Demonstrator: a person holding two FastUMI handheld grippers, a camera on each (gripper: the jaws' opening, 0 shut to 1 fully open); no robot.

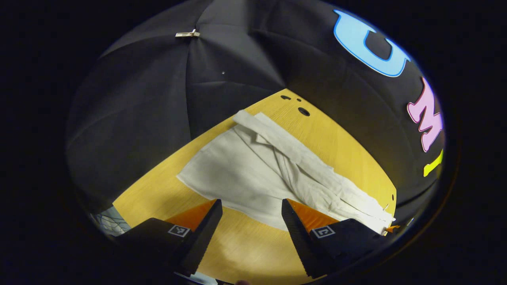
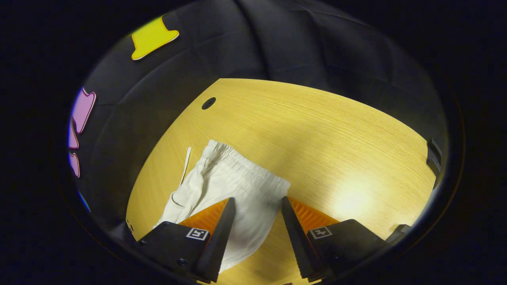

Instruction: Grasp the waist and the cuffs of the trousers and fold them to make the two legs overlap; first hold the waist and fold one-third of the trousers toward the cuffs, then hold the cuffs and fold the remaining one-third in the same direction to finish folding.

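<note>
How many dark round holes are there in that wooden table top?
4 that I can see. In the left gripper view, three holes sit near the table's far corner beyond the trousers. A tiny fourth lies near the right edge. The cloth may hide more.
</note>
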